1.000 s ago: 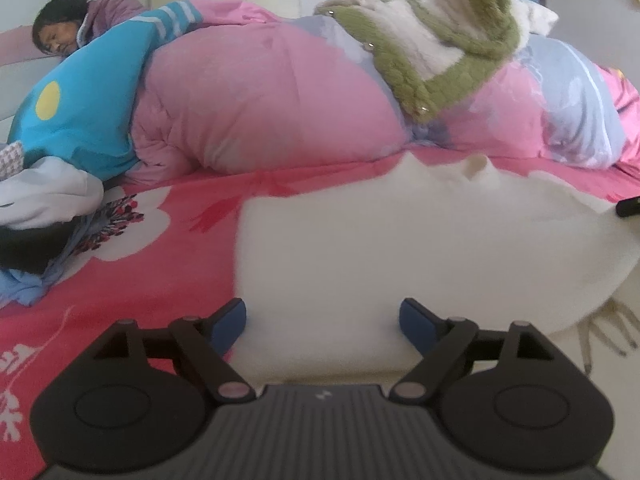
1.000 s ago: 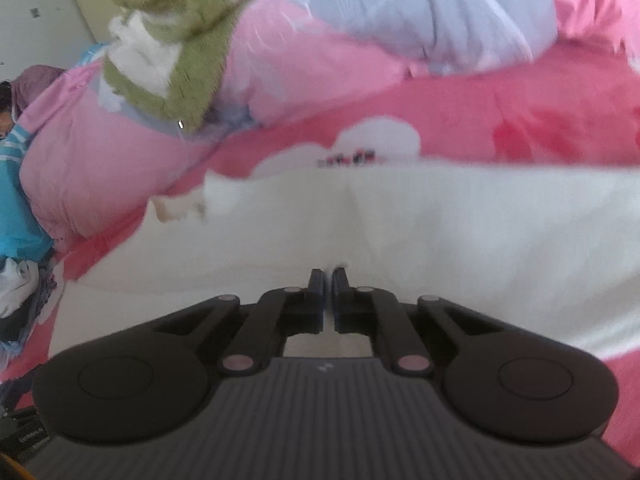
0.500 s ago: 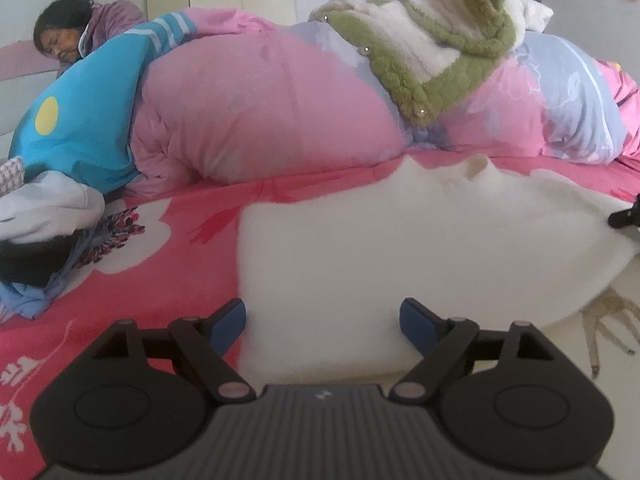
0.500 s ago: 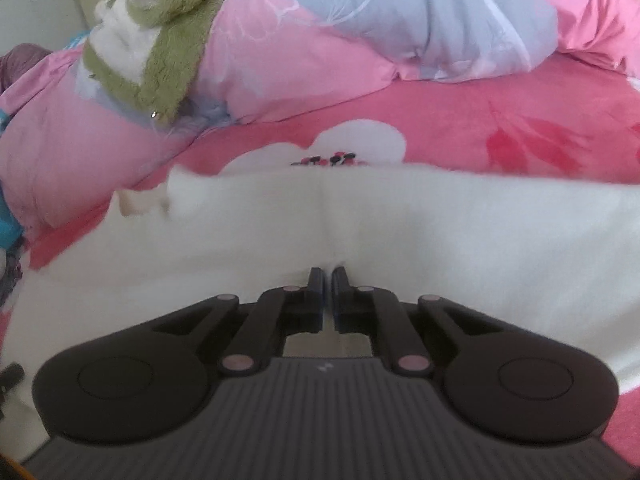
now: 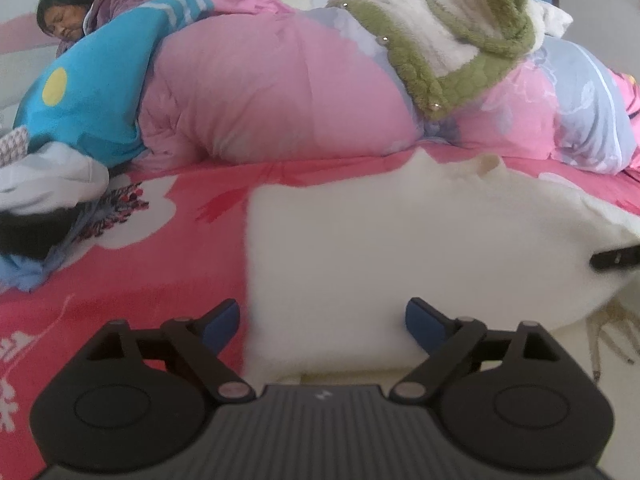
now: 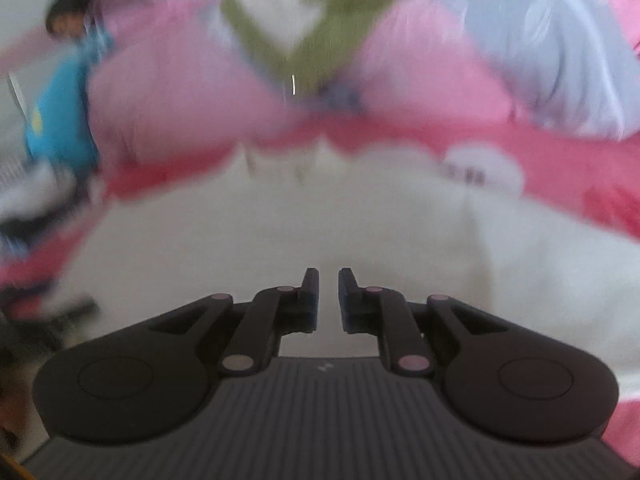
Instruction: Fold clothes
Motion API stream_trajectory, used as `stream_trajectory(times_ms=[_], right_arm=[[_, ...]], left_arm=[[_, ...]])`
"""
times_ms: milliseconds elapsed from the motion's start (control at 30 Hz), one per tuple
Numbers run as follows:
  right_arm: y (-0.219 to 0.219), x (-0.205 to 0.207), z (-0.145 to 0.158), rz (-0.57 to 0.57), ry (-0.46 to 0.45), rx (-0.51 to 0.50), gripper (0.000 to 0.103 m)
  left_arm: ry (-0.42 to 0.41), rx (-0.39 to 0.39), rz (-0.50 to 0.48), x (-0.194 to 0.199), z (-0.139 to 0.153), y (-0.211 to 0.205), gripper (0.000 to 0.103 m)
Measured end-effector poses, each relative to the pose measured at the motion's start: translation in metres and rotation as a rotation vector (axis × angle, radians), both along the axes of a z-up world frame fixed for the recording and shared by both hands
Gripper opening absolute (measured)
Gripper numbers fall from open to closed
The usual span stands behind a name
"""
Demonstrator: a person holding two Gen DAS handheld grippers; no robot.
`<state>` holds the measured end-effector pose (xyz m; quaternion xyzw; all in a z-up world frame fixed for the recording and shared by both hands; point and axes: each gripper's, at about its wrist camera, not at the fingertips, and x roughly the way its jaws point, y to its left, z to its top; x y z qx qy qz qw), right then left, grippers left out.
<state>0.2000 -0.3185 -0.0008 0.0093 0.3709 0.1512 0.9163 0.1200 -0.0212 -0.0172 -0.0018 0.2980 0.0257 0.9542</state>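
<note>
right wrist view: motion-blurred throughout, quilt [image 6: 192,108] and bedsheet [image 6: 560,168] print unreadable | white garment [image 5: 400,248]: cut off at 3 o'clock edge, near hem hidden behind left gripper [image 5: 322,318] | black tip [image 5: 616,258] at 3 o'clock: cropped, unidentifiable

A pink quilt [image 5: 276,92] lies heaped along the flowered red bedsheet [image 5: 132,264] (a person [image 5: 76,12] reclines behind it); a blue cushion [image 5: 88,92] leans beside.

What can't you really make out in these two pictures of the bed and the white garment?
- White garment: its near edge is hidden by the left gripper body, and its right side is cut by the frame in the left wrist view.
- Right wrist view: motion blur smears everything; whether the right gripper pinches cloth is unclear.
- Dark clothes pile: cut off at the left edge.
</note>
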Motion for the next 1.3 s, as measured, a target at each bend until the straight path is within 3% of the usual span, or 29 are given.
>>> stream_trajectory(times_ms=[67, 167, 267, 367, 467, 567, 800, 900, 1000, 1167, 1300], right_arm=[[-0.001, 0.001, -0.003, -0.018, 0.006, 0.008, 0.008], [0.012, -0.001, 0.018, -0.051, -0.016, -0.012, 0.011], [0.030, 0.001, 0.033, 0.005, -0.050, 0.049, 0.011], [0.043, 0.017, 0.027, -0.005, -0.041, 0.076, 0.010], [0.044, 0.040, -0.002, -0.093, 0.025, 0.020, 0.007], [0.027, 0.042, -0.002, -0.161, 0.045, 0.144, 0.005], [0.007, 0.001, 0.028, -0.207, -0.010, 0.168, 0.007], [0.013, -0.012, 0.017, -0.169, -0.015, 0.088, 0.007], [0.024, -0.028, -0.013, -0.095, -0.093, -0.028, 0.007], [0.025, -0.033, -0.016, -0.096, -0.129, -0.042, 0.007], [0.022, -0.033, -0.017, -0.099, -0.132, -0.018, 0.007]], left_arm=[[0.009, -0.026, 0.007, 0.001, -0.001, 0.004, 0.092], [0.029, -0.075, 0.018, 0.005, -0.002, 0.011, 0.093], [0.039, -0.111, 0.030, 0.007, -0.003, 0.017, 0.093], [0.038, -0.116, 0.037, 0.006, -0.003, 0.018, 0.093], [0.039, -0.117, 0.038, 0.007, -0.003, 0.019, 0.093], [0.039, -0.118, 0.039, 0.008, -0.003, 0.019, 0.093], [0.038, -0.113, 0.042, 0.006, -0.003, 0.017, 0.093], [0.037, -0.113, 0.043, 0.006, -0.003, 0.017, 0.093], [0.037, -0.114, 0.040, 0.006, -0.002, 0.017, 0.093], [0.015, -0.137, -0.005, -0.002, 0.011, 0.019, 0.093], [-0.052, -0.086, -0.073, -0.016, 0.027, 0.001, 0.093]])
